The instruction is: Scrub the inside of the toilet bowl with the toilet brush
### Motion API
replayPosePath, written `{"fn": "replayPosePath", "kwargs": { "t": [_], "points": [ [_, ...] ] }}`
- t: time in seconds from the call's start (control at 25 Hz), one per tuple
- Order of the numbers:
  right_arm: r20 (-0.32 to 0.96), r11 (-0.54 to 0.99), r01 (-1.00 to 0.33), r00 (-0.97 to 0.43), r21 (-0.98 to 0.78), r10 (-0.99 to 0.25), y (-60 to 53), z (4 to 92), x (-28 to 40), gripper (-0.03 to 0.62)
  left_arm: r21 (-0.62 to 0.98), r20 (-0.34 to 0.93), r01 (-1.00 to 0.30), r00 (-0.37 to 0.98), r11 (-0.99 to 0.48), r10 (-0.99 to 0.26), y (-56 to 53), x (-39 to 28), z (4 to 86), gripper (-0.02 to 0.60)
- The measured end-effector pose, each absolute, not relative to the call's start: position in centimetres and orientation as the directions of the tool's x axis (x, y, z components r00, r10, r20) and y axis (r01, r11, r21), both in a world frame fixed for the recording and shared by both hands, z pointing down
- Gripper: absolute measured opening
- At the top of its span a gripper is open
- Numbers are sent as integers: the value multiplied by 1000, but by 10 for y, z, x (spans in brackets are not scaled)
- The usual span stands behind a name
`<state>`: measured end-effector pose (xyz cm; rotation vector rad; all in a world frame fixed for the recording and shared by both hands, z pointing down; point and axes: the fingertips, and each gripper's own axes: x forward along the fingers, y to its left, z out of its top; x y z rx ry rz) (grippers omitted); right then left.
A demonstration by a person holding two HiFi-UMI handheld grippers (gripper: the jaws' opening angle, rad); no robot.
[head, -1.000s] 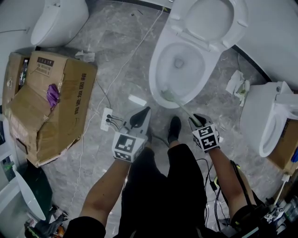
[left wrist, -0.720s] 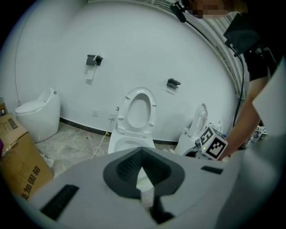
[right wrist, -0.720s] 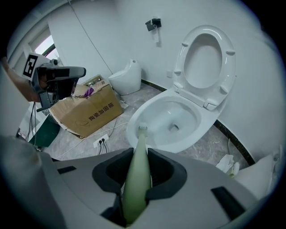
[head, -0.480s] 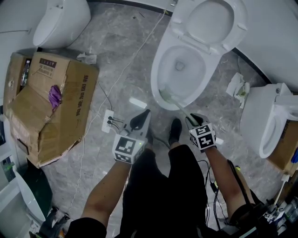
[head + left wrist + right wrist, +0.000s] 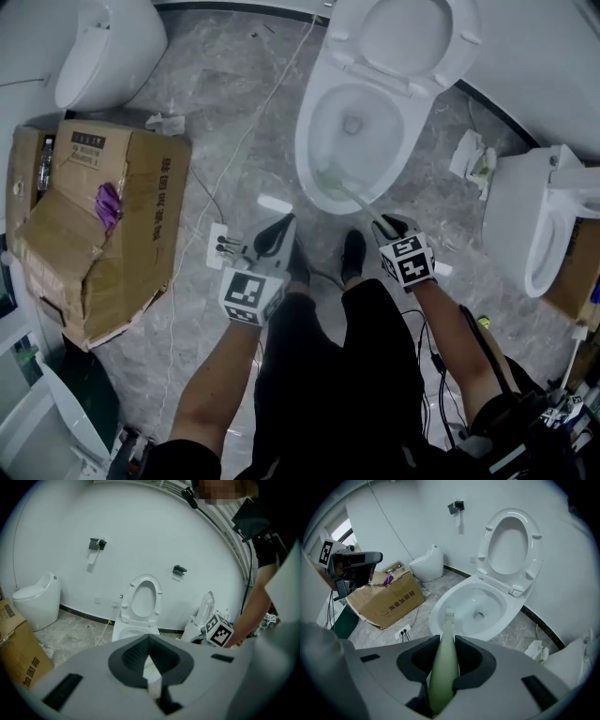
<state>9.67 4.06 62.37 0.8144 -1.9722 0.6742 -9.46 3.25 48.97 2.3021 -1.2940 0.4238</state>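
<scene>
- Scrubbing looks to be the step in hand: the right hand-held gripper [image 5: 392, 225] is clamped on the pale green handle of the toilet brush [image 5: 360, 205], which slants forward and down from it.
- The brush head sits inside the toilet bowl [image 5: 307, 141], against the near-left inner wall just under the rim. The seat [image 5: 406, 42] is raised.
- The left hand-held gripper [image 5: 275, 239] hangs over the floor beside the bowl, jaws drawn together on nothing, taking no part.
- Most of the bowl's wall looks unworked from here, judging by where the head is.
- The next move probably calls for sweeping the head round the wall and down toward the drain, keeping the grip firm so the handle doesn't twist.
</scene>
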Motion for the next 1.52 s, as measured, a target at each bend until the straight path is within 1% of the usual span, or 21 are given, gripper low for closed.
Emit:
{"fn": "replayPosePath", "kwargs": {
  "t": [0.48, 0.84, 1.2, 1.52],
  "points": [
    [863, 593, -795, -385, -129, -328, 25, 617, 105, 104, 239, 485, -854, 517, -461, -706, 26, -92, 489, 3],
    [865, 518, -852, -310, -70, -394, -32, 643, 109, 104, 240, 501, -857, 511, -456, -698, 13, -91, 514, 3],
    [897, 495, -869, -216, 3, -385, -80, 693, 115, 104, 223, 504, -857, 509, -464, -698, -10, -95, 543, 3],
    [904, 516, -856, -230, -13, -360, -89, 717, 106, 104, 221, 504, -855, 512, -469, -696, -27, -93, 553, 3]
  ]
}}
